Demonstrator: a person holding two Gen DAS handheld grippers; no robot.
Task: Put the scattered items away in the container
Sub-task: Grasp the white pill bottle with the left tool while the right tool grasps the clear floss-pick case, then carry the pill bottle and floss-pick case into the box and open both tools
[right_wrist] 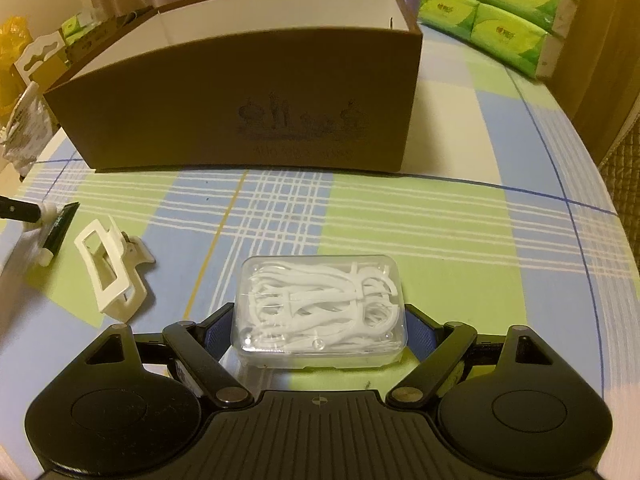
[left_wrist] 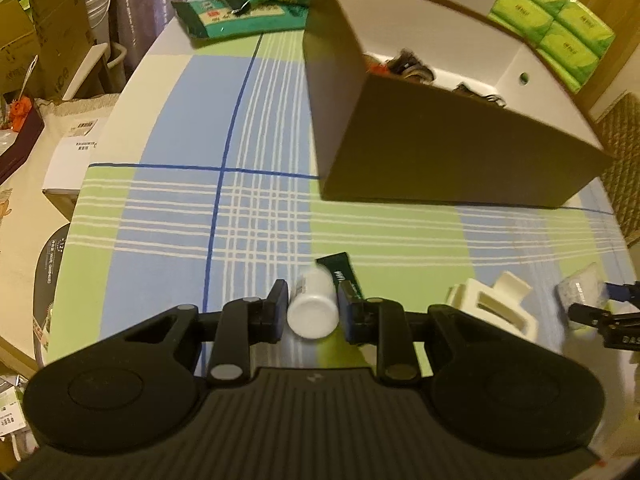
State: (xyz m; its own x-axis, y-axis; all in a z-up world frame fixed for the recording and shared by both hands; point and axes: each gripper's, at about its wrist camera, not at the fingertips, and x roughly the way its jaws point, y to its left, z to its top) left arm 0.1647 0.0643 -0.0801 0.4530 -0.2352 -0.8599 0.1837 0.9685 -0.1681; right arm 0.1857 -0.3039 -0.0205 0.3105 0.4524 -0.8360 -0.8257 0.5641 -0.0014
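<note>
My left gripper is shut on a small white bottle, held between both pads just above the checked cloth. A dark green tube lies right beside it. My right gripper is shut on a clear plastic case of white floss picks resting on the cloth. A white hair claw clip lies to its left, also in the left wrist view. The brown cardboard box stands behind, open on top, with several small items inside.
Green tissue packs are stacked at the back right of the table. Teal packets lie at the far end beyond the box. Cartons and bags crowd the floor on the left.
</note>
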